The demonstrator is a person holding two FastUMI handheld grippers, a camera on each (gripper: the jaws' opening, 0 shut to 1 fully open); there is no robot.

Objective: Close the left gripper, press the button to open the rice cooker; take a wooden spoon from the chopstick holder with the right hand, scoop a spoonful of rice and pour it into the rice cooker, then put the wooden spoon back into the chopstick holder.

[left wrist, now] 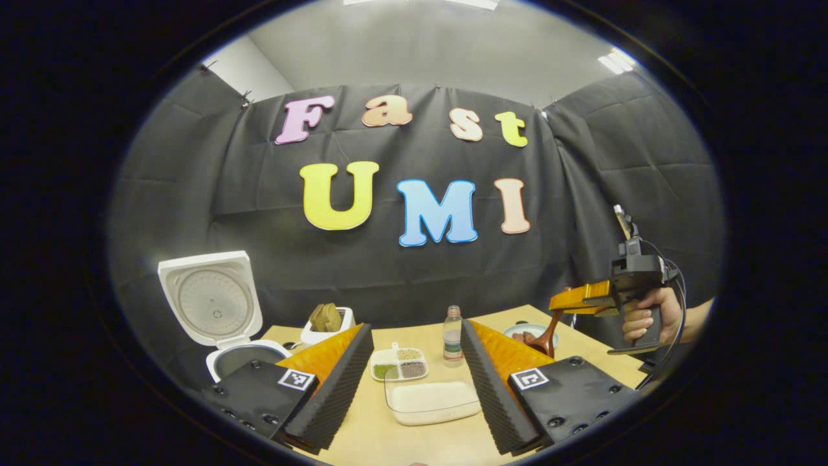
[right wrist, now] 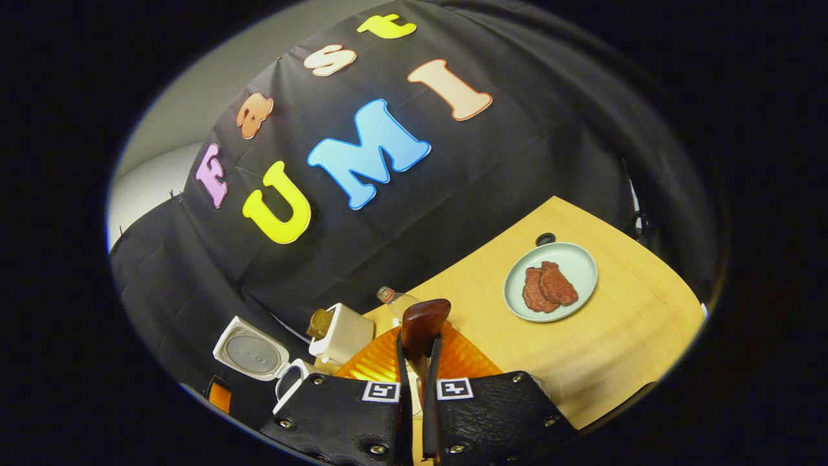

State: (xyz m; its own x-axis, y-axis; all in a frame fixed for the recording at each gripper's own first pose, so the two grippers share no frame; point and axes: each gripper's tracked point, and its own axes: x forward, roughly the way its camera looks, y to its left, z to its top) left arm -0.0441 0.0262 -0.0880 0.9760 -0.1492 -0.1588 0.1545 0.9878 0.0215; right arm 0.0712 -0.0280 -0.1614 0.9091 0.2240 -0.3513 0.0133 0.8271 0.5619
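Left gripper (left wrist: 417, 382): jaws spread wide and released, grasping nothing, held above the surface (left wrist: 362, 433) with a box of rice (left wrist: 432, 401) between and beyond the fingers.
Right gripper (right wrist: 416, 362): jaws clenched on the spoon (right wrist: 424, 327), both fingers pressing its handle, the bowl end standing out past the tips. In the left gripper view it hangs at the right (left wrist: 566, 302), held by a hand (left wrist: 640, 317), with the spoon (left wrist: 548, 336) pointing down toward the surface.
Cooker (left wrist: 242, 359): at the left back of the surface, lid (left wrist: 210, 298) standing open, pot inside exposed.
Holder (left wrist: 330, 323): white, just right of the cooker, something brown sticking out of its top.
Other things: a divided dish of grains (left wrist: 400, 364) and a bottle (left wrist: 453, 336) behind the rice; a plate (right wrist: 579, 262) with brown pieces, well right of the holder.
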